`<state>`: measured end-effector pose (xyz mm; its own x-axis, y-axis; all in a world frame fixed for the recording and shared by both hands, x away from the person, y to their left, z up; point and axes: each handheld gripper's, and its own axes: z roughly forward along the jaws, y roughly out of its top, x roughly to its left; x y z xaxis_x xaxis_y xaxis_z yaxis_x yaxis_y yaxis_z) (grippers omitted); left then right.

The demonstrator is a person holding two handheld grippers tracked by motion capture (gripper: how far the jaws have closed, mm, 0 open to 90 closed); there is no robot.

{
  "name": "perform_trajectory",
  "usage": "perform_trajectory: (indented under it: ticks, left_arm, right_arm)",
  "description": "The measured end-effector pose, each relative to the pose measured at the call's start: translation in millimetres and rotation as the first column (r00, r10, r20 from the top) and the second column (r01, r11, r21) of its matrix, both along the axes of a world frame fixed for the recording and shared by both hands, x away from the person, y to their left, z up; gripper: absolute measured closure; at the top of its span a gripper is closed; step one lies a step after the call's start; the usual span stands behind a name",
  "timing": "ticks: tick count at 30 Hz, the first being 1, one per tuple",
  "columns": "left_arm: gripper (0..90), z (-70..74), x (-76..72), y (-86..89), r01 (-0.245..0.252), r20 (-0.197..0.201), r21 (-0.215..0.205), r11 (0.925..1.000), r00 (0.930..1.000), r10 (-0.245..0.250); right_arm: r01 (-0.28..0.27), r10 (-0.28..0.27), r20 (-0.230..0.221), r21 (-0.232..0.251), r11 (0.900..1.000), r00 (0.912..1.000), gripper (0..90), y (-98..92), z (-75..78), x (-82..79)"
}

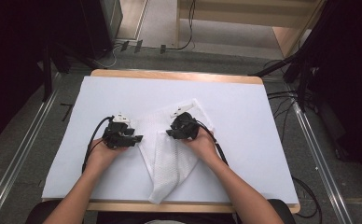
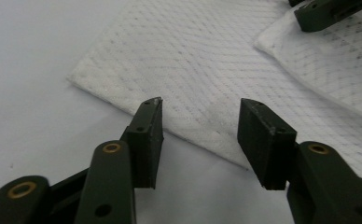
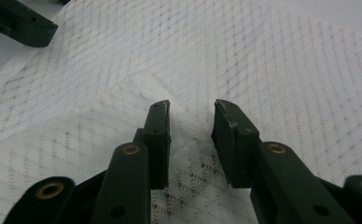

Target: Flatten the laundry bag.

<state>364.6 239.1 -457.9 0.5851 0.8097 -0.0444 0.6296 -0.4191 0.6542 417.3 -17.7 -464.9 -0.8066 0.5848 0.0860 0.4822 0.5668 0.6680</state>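
Both jaws parted over cloth (image 1: 170,154)

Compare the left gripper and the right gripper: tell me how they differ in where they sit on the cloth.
The left gripper hovers at the edge of the white mesh cloth, with bare table cover under one jaw; the right gripper sits over a folded flap with cloth all around. The left gripper's jaws stand wider apart than the right gripper's. Both are black, open and grip nothing.

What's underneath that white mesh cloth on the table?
The white mesh cloth lies on a white sheet covering the wooden table. One flap is folded over the cloth itself. Whatever lies under the folds is hidden.
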Motion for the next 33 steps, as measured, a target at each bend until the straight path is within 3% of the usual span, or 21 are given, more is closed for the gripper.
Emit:
perform_trajectory:
  ticks: [2,6,9,14,16,19,22,26,33]
  left_arm:
    - [59.7,-1.1,-2.8,-3.8,-0.03,0.027,0.022,0.9993,0.9992,0.03]
    - [67.2,-1.5,-3.2,-3.5,-0.062,0.031,0.014,0.998,0.9976,0.062]
    - [70.6,-1.5,-3.3,-4.3,-0.066,0.033,0.018,0.9977,0.9973,0.065]
    - [88.5,-1.9,-3.1,-8.7,-0.047,0.024,0.0,0.9989,0.9986,0.047]
    - [89.1,-0.5,-1.3,-8.7,-0.044,0.005,0.001,0.999,0.999,0.044]
    - [90.0,0.9,4.0,-3.7,-0.055,-0.043,-0.051,0.9972,0.9977,0.053]
    - [90.0,4.0,8.4,3.3,-0.077,-0.065,-0.102,0.9918,0.9953,0.071]
    - [90.0,7.9,12.8,10.9,-0.099,-0.068,-0.128,0.9869,0.9936,0.091]
    - [90.0,13.6,23.0,29.2,-0.14,-0.075,-0.131,0.9814,0.9886,0.131]
  right_arm:
    - [0.002,-0.002,-0.001,0.0,1.0,1.0,72.4,-0.2,0.2,-0.2]
    - [-0.005,0.005,-0.016,0.0,1.0,0.9999,79.9,0.3,1.0,-1.4]
    - [-0.006,0.007,-0.029,0.002,1.0,0.9996,81.8,1.2,1.4,-2.2]
    - [-0.012,0.013,-0.026,0.003,1.0,0.9996,88.2,1.6,1.6,-1.9]
    - [-0.009,0.009,-0.042,0.006,1.0,0.9991,89.5,1.7,2.3,-1.7]
    - [-0.004,0.006,-0.075,0.023,1.0,0.9971,89.9,-0.3,4.3,-0.6]
    - [-0.002,0.006,-0.073,0.051,0.999,0.9973,89.9,-4.1,9.4,0.6]
    - [0.008,-0.003,-0.065,0.081,0.997,0.9979,89.9,-11.5,19.1,0.9]
    - [0.019,-0.009,-0.064,0.158,0.987,0.9979,89.9,-28.4,37.2,-2.7]
